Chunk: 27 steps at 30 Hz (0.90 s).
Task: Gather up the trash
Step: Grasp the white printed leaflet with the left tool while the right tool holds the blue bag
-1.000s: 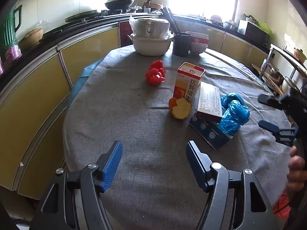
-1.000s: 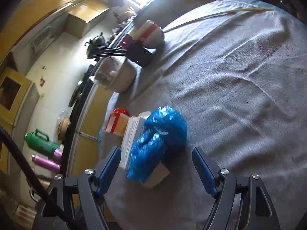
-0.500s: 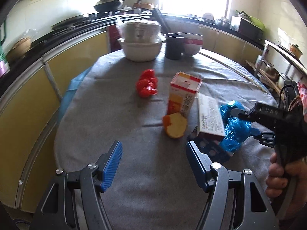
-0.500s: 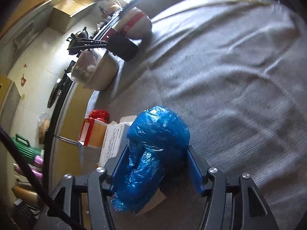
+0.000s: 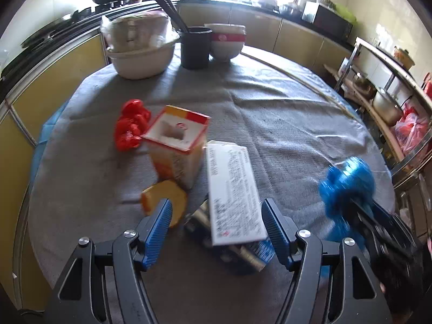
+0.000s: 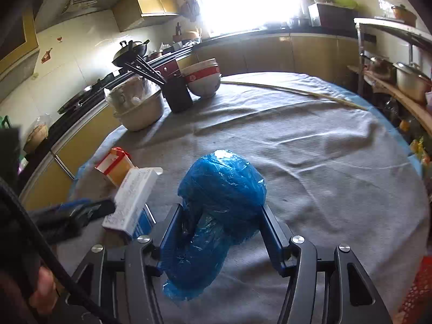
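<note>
Right jaws clamped on the blue bag; left jaws apart over the flat carton.

The right gripper (image 6: 220, 232) has its jaws pressed into the crumpled blue plastic bag (image 6: 216, 202), pinched at its middle so the loose film bunches rather than slips; it seems lifted clear of the grey cloth, though blur makes that uncertain. The left gripper (image 5: 217, 229) holds its jaws apart and empty, with the white printed carton (image 5: 232, 191) lying between them, likely lined up as the next pick. Just beyond stand the open orange box (image 5: 178, 148) and a yellow fruit piece (image 5: 164, 202) touching it, then a red wrapper (image 5: 131, 129). Bowls (image 5: 140, 54) crowd the table (image 5: 283, 108)'s far edge.
</note>
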Available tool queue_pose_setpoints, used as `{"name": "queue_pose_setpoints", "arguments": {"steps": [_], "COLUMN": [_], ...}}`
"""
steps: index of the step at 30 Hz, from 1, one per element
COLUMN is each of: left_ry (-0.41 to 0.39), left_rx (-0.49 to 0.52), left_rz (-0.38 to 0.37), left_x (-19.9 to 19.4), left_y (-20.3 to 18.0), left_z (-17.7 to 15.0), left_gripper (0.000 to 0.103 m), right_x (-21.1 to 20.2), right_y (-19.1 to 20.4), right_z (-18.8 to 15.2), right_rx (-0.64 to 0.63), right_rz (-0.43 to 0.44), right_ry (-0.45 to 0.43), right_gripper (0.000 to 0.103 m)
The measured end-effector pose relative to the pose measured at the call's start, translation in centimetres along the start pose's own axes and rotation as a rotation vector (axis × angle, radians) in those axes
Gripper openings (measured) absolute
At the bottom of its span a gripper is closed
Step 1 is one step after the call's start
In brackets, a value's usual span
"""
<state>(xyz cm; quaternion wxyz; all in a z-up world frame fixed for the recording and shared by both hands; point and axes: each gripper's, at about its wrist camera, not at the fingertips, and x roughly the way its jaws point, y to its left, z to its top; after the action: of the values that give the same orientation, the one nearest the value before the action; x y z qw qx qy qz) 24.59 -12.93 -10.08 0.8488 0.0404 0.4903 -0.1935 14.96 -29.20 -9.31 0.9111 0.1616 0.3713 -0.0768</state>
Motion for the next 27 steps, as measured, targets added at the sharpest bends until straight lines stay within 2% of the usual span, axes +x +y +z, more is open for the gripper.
{"name": "queue_pose_setpoints", "arguments": {"steps": [4,6,7,8,12,17,22,27], "left_ry": [0.027,0.038,0.04,0.05,0.033,-0.027,-0.092,-0.119], "left_rx": [0.018,0.017,0.012,0.005,0.016,0.015,0.035,0.045], "left_rz": [0.023,0.058,0.053,0.044,0.06,0.051,0.055,0.039], "left_x": [1.4,1.9,2.1,2.2,1.4,-1.6,-5.0,-7.2], "left_y": [-1.3,-1.4,-1.2,-1.0,-0.5,-0.4,-0.5,-0.6], "left_z": [0.3,0.0,-0.2,-0.4,-1.1,-2.2,-4.1,-6.5], "left_gripper": [0.069,0.069,0.055,0.048,0.047,0.047,0.047,0.047], "right_x": [-0.3,-0.6,-0.5,-0.8,-1.4,-2.5,-4.9,-7.0], "right_y": [-1.0,-1.1,-1.0,-0.9,-0.4,0.8,2.8,4.0], "right_z": [-0.5,-0.8,-0.9,-1.1,-1.5,-1.8,-2.3,-3.1], "right_rx": [0.009,0.001,-0.004,-0.014,-0.03,-0.068,-0.142,-0.175], "right_rz": [-0.009,-0.012,-0.013,-0.014,-0.007,-0.026,-0.058,-0.06], "right_ry": [0.011,0.013,0.011,0.007,-0.004,-0.015,-0.066,-0.095], "right_gripper": [0.06,0.06,0.06,0.06,0.06,0.06,0.06,0.06]}}
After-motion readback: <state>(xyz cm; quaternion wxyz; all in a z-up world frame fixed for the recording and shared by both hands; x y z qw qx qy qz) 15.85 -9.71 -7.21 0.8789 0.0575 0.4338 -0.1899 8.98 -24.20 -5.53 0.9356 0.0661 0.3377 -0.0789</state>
